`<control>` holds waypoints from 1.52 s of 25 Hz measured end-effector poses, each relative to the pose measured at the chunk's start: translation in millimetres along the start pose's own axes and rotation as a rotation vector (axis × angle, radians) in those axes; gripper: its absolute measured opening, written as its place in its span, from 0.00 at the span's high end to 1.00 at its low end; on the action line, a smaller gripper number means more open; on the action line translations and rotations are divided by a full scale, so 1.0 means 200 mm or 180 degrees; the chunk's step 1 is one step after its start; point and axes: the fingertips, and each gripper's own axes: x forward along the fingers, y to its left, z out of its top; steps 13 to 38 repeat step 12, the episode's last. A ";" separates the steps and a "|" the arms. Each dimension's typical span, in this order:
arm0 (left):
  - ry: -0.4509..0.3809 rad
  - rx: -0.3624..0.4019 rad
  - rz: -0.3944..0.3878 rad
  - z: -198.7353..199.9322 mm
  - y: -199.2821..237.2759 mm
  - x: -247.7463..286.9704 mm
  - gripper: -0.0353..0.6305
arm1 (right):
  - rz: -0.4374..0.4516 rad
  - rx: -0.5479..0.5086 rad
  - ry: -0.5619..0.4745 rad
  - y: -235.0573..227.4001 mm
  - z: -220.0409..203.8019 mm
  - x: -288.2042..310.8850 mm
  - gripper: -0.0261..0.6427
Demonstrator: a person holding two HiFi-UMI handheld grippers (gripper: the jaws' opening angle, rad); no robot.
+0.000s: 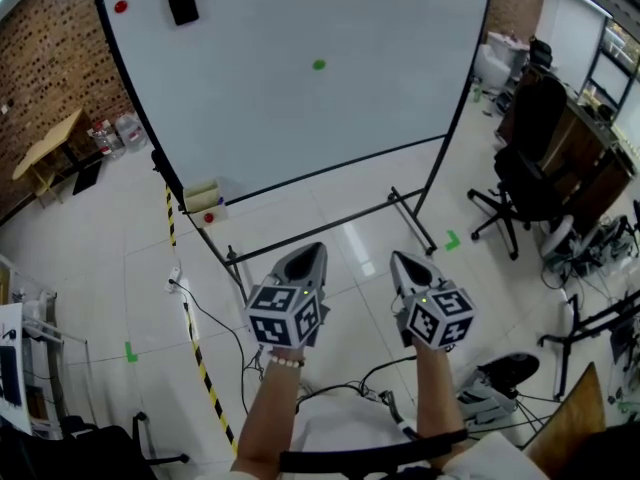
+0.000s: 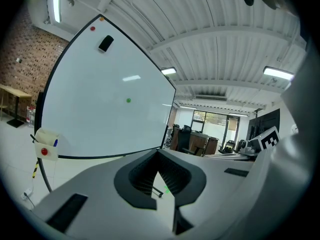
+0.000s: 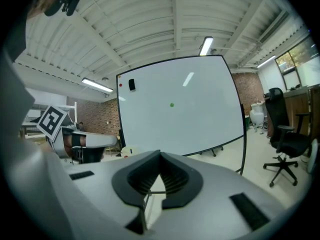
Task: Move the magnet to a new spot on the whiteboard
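A small green magnet (image 1: pixel 319 65) sticks near the middle of the white whiteboard (image 1: pixel 260 118). It also shows in the left gripper view (image 2: pixel 128 100) and in the right gripper view (image 3: pixel 172 104). A red magnet (image 1: pixel 121 7) and a black eraser (image 1: pixel 182 0) sit at the board's top left. Both grippers hang side by side well below and in front of the board, over the floor, touching nothing. My left gripper (image 1: pixel 308 253) has its jaws together (image 2: pixel 158 151) with nothing between them. My right gripper (image 1: pixel 403 261) is likewise shut and empty (image 3: pixel 160 154).
A small cardboard box (image 1: pixel 203 198) hangs at the board's lower left corner. The board's wheeled stand (image 1: pixel 400 208) crosses the floor ahead. Black office chairs (image 1: pixel 530 168) and desks crowd the right. Yellow-black tape (image 1: pixel 205 378) and a cable run along the floor at left.
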 end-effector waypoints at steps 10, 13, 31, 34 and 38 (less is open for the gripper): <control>-0.0013 -0.0005 0.0037 -0.01 -0.03 0.00 0.96 | 0.0031 -0.0060 -0.0014 -0.01 0.02 -0.02 0.96; -0.0015 -0.0003 0.0040 -0.01 -0.03 0.01 0.96 | 0.0033 -0.0069 -0.0022 -0.02 0.03 -0.02 0.96; -0.0015 -0.0003 0.0040 -0.01 -0.03 0.01 0.96 | 0.0033 -0.0069 -0.0022 -0.02 0.03 -0.02 0.96; -0.0015 -0.0003 0.0040 -0.01 -0.03 0.01 0.96 | 0.0033 -0.0069 -0.0022 -0.02 0.03 -0.02 0.96; -0.0015 -0.0003 0.0040 -0.01 -0.03 0.01 0.96 | 0.0033 -0.0069 -0.0022 -0.02 0.03 -0.02 0.96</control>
